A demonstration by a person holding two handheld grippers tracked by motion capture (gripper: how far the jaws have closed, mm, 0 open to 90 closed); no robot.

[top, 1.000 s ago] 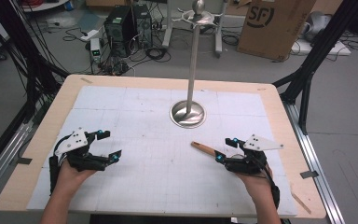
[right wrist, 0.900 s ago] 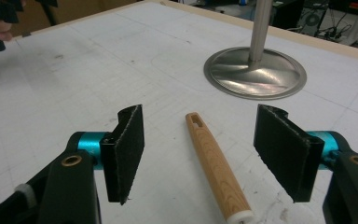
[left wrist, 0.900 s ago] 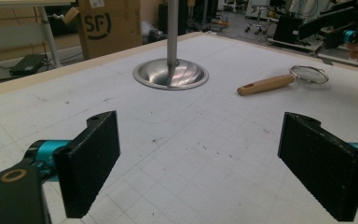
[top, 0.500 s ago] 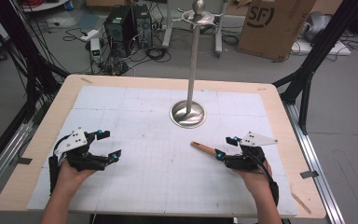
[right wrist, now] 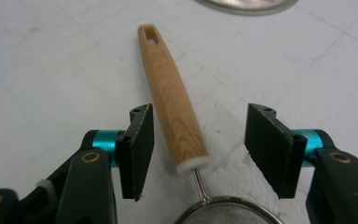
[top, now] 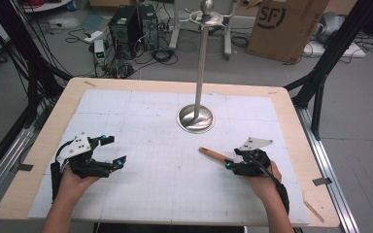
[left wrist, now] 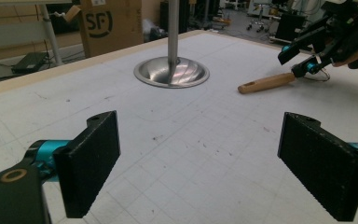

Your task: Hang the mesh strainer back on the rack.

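Note:
A small strainer lies on the white mat, its wooden handle point(top: 214, 155) point(right wrist: 170, 98) pointing toward the stand, and its mesh bowl point(right wrist: 228, 214) sits under my right gripper. My right gripper point(top: 230, 159) point(right wrist: 200, 140) is open, one jaw on each side of the handle's near end, and neither pad touches the wood. From the left gripper view the handle point(left wrist: 265, 83) and the right gripper point(left wrist: 291, 64) show at the far right. My left gripper point(top: 115, 150) point(left wrist: 200, 163) rests open at the table's left with nothing between its jaws.
A metal stand with a round dished base point(top: 195, 118) point(left wrist: 171, 72) and a tall pole point(top: 202, 63) rises at the table's middle back. The base's edge point(right wrist: 247, 3) lies just beyond the handle tip. A cardboard box point(top: 286, 26), computers and cables sit on the floor behind.
My right gripper has slid a little to the left along the strainer handle. The left gripper has stayed where it was.

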